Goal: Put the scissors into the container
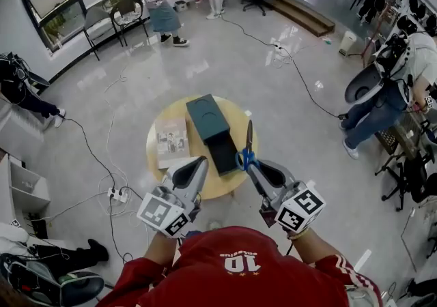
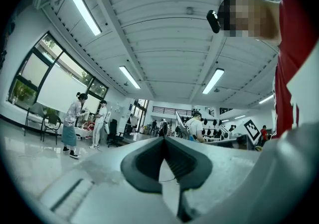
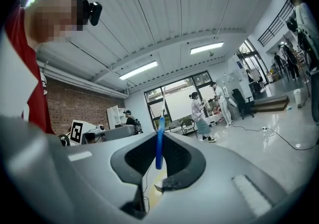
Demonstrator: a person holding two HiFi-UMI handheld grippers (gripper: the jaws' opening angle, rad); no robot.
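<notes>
Your R gripper [image 1: 247, 162] is clamped on the scissors [image 1: 248, 140] at the blue handle, blades pointing away from you. They sit beside the container [image 1: 208, 118] on the table [image 1: 205, 188], prob. lined up for lowering in. Your L gripper [image 1: 200, 162] has its jaws together, empty, idling alongside.

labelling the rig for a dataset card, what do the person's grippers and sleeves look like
Both the left gripper and right gripper have pale grey, tapered shells with dark pads inside. Each carries a white cube printed with black square markers. The sleeves are red.
</notes>
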